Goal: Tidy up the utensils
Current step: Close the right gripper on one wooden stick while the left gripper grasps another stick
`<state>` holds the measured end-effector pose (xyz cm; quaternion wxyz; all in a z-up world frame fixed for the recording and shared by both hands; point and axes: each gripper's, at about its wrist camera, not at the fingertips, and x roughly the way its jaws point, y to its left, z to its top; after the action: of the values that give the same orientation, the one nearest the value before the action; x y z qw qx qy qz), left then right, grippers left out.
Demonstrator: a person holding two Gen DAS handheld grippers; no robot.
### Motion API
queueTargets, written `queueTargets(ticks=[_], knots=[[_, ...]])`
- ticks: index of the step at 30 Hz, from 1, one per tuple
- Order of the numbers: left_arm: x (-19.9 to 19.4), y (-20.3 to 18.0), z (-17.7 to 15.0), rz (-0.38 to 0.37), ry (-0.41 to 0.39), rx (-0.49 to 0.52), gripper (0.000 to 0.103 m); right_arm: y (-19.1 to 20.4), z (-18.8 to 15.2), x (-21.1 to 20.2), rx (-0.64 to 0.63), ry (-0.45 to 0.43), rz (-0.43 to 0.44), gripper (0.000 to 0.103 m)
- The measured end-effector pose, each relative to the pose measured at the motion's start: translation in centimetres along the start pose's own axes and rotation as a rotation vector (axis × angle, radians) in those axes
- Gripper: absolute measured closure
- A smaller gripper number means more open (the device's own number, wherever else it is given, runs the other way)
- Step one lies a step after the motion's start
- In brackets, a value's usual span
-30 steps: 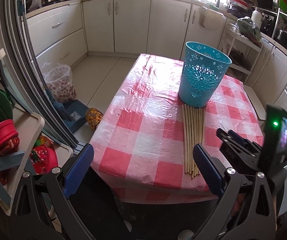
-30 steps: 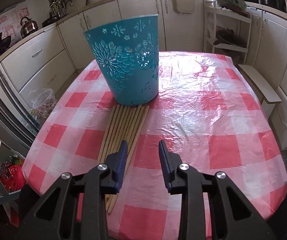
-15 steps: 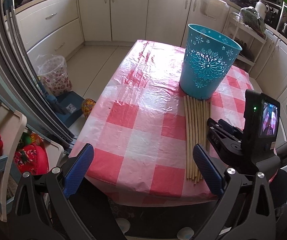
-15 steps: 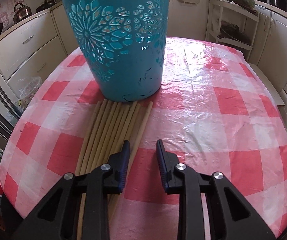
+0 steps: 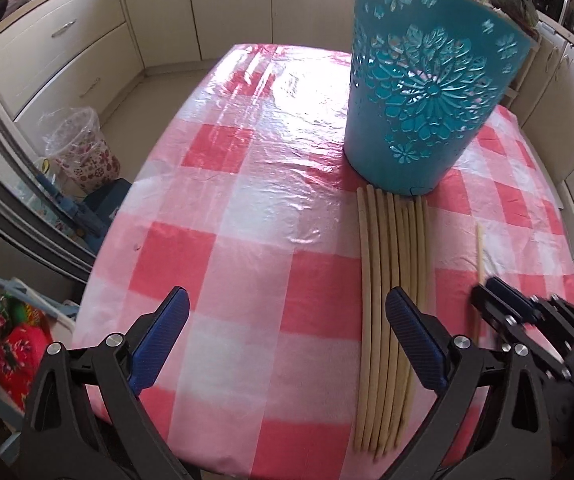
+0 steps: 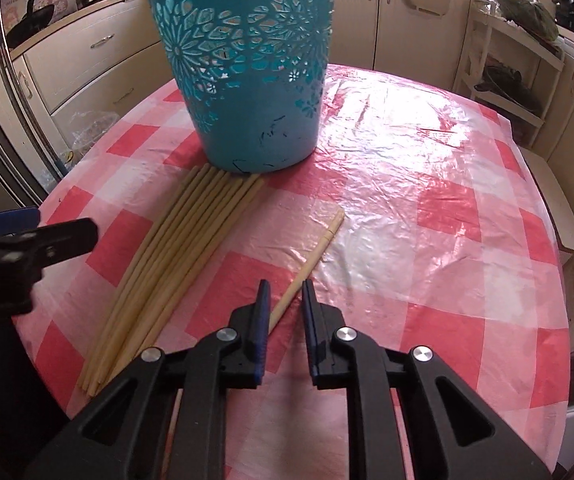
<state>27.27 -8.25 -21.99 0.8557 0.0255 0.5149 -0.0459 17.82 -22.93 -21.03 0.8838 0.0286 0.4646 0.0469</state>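
The right gripper point(image 6: 285, 300) fingers are closing around one chopstick point(image 6: 319, 250) lying between them, apart from the bundle point(image 6: 175, 264); grip squarely before lifting toward the basket point(image 6: 247, 64). The left gripper point(image 5: 287, 320) fingers gape empty.

Basket point(image 6: 247, 80) rim cut off by top edge in right wrist view. Single chopstick point(image 6: 307, 264) near end hidden under right gripper point(image 6: 285, 300).

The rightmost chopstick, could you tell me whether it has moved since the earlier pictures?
Yes. That chopstick has swung away from the bundle, its far tip now right of the turquoise basket, between the closing right gripper.
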Motion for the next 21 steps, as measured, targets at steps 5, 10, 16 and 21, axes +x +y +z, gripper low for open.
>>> queueTargets(ticks=[5,10,16,21], knots=[[2.3,-1.1,1.5,0.006,0.023,-0.004,0.011,-0.8,-0.4,-0.2,0.067,-0.021,0.039,0.084],[4.1,-1.7,1.9,0.031,0.050,0.007,0.016,-1.0,-0.5,-0.1,0.087,-0.041,0.066,0.079],[4.6,-2.3,1.8,0.047,0.052,0.021,0.019,-1.1,-0.7,-0.2,0.093,-0.051,0.076,0.079],[4.0,-3.0,1.7,0.025,0.028,0.053,0.044,-1.3,-0.7,-0.2,0.106,-0.055,0.073,0.079]])
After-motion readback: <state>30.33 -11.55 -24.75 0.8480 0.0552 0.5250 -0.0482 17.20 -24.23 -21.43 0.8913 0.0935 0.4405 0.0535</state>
